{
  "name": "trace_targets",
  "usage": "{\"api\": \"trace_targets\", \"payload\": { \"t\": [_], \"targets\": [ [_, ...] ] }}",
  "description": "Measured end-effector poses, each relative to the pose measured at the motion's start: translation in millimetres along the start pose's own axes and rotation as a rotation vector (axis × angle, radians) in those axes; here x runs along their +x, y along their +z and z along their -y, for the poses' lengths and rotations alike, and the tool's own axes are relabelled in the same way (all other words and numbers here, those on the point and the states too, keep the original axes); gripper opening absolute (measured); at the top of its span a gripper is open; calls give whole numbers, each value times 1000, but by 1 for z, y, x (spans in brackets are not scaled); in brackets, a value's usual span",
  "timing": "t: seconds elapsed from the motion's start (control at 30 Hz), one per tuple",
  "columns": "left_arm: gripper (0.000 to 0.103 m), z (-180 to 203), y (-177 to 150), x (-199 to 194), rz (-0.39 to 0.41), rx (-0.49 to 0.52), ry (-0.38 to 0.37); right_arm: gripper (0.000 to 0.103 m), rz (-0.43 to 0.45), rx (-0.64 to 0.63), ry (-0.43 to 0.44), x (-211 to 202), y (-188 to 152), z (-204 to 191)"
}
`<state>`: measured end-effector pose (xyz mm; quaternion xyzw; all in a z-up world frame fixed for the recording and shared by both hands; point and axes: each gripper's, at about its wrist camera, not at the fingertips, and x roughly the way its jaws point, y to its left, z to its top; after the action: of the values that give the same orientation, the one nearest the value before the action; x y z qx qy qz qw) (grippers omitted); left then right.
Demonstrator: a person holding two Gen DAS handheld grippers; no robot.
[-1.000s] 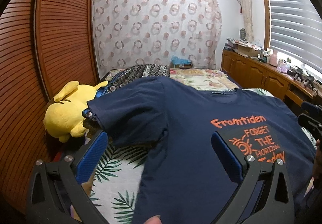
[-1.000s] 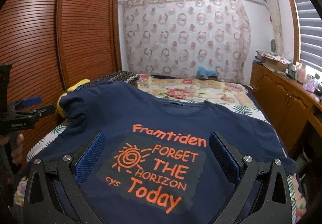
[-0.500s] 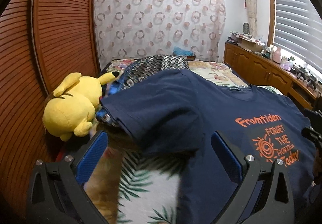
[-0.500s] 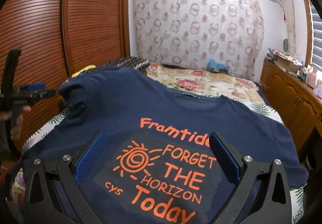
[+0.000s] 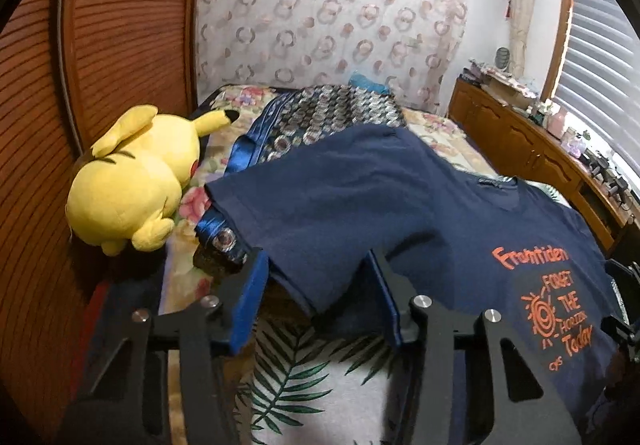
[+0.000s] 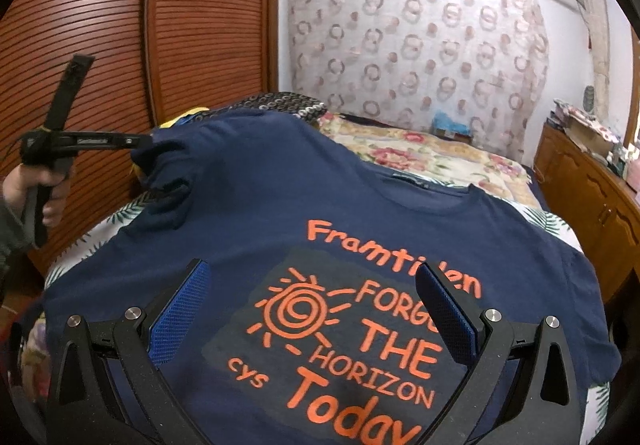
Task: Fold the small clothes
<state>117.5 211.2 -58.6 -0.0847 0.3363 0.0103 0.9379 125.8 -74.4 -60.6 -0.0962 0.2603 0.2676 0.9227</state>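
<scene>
A navy T-shirt (image 5: pixel 400 197) with an orange "Forget the Horizon Today" print lies face up on the bed. My left gripper (image 5: pixel 316 257) is at the shirt's left sleeve (image 5: pixel 304 229). Its jaws are closing, with the sleeve's hem corner between the blue pads, which still stand apart. From the right wrist view, that left gripper (image 6: pixel 140 143) sits at the bunched sleeve (image 6: pixel 168 165), held by a person's hand (image 6: pixel 44 189). My right gripper (image 6: pixel 312 267) hovers open over the print on the T-shirt (image 6: pixel 280 185), with nothing pinched.
A yellow plush toy (image 5: pixel 128 181) lies by the louvred wooden wardrobe (image 5: pixel 120 25) on the left. A folded blue patterned blanket (image 5: pixel 332 113) lies under the sleeve's far side. The leaf-print sheet (image 5: pixel 304 377) shows below the sleeve. A wooden cabinet (image 5: pixel 520 141) runs along the right wall.
My left gripper has swung left and down to the sleeve, and its jaws have narrowed around it. My right gripper has come lower and closer over the print.
</scene>
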Motion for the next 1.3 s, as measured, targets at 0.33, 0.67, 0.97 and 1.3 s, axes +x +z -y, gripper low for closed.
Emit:
{"api": "trace_targets", "payload": {
  "t": [0.33,0.67,0.97,1.3],
  "targets": [
    [15,1,-4,-1,0,6,-25,103,-16,-7,21,3,-8,-8],
    [4,25,16,-26,102,98,3,103,-22,19,10,4,-16,2],
    [4,66,48,-38,140,160,-74,103,-6,57,-15,-6,-17,22],
    [4,155,54,-22,58,278,-213,103,4,117,-72,-17,-21,56]
  ]
}}
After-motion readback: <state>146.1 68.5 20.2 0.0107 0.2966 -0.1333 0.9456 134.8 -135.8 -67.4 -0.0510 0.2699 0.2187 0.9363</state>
